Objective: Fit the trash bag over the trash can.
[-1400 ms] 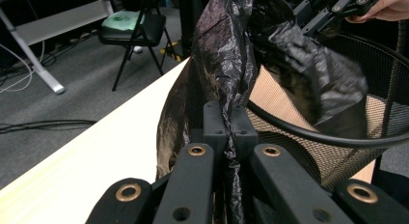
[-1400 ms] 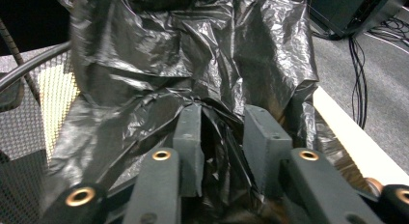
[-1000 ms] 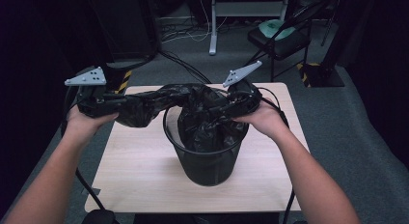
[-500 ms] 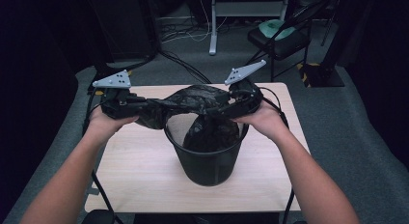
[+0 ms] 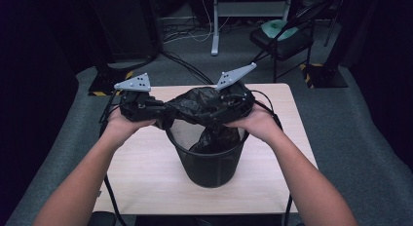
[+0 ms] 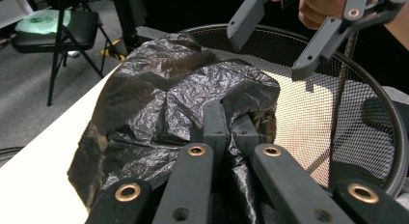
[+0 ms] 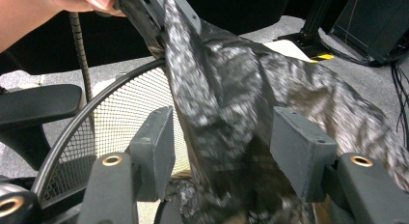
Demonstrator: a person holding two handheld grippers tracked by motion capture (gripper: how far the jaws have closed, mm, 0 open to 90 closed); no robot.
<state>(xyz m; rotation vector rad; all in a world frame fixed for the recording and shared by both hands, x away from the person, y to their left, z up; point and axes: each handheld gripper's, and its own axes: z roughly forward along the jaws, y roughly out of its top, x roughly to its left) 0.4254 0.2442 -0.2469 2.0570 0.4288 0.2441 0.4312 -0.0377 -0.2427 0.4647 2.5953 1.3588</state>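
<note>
In the high view, a black mesh bin point(image 5: 209, 158) stands on the pale wooden bench point(image 5: 141, 172), and a crumpled black plastic bag point(image 5: 195, 106) stretches across the bin's far rim, with part of it hanging down inside. The left claw point(image 5: 163, 114) sits at the bin's left rim and the right claw point(image 5: 219, 109) at the far right rim, both at the bag. In the left gripper view, the left claw point(image 6: 226, 127) has its 2 jaws pressed together on a fold of the bag point(image 6: 159, 103), which bulges over the rim of the bin point(image 6: 347, 113) and the bench edge. In the right gripper view, the right claw point(image 7: 222, 137) has just been opening; its 2 jaws stand apart with a twisted strip of the bag point(image 7: 217, 103) running between them, the pads clear of it, above the bin point(image 7: 120, 113).
</note>
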